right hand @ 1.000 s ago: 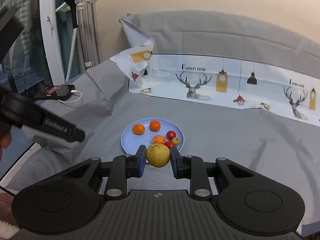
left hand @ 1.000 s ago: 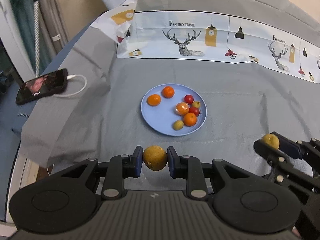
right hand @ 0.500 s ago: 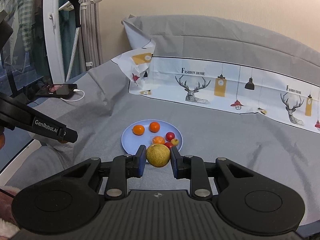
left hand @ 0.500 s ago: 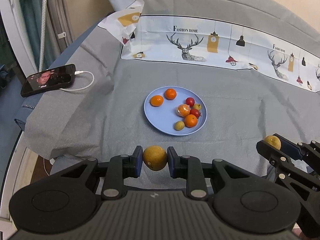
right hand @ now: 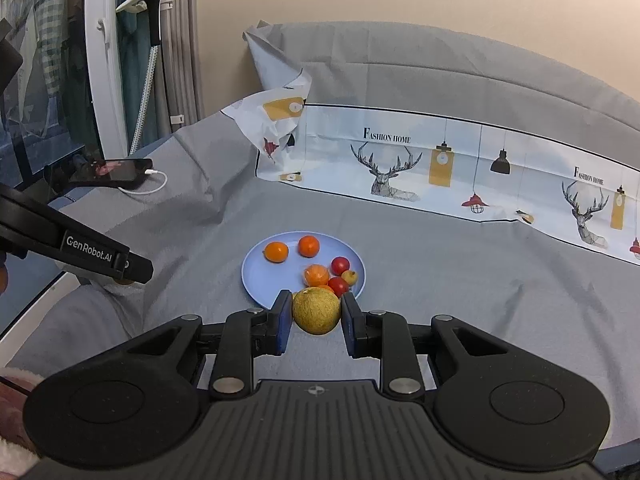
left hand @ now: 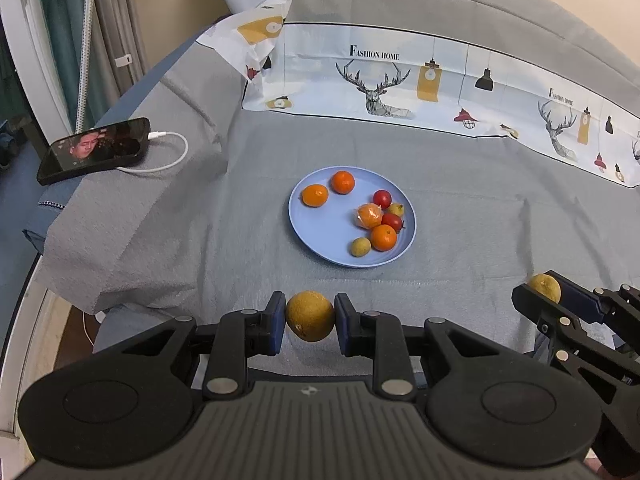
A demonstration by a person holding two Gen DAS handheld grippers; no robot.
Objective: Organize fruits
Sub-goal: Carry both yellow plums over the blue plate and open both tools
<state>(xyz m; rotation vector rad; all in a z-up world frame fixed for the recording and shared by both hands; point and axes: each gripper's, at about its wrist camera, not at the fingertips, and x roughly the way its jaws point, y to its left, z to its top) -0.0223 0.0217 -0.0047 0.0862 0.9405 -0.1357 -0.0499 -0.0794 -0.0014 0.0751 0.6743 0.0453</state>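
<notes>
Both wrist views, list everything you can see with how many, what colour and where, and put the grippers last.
Plate: one, light blue, middle of the grey cloth.
Oranges: three plain ones, orange, on the plate, two at its far side and one at its near right; one more in clear wrap.
Red fruits: two, small, right part of the plate.
Small yellow fruits: two, on the plate.
Phone: one, black, screen lit, far left, white cable plugged in.
Printed cloth: one, white with deer, at the back.
Left gripper: shut on a yellow-brown fruit.
Right gripper: shut on a second yellow-brown fruit.
</notes>
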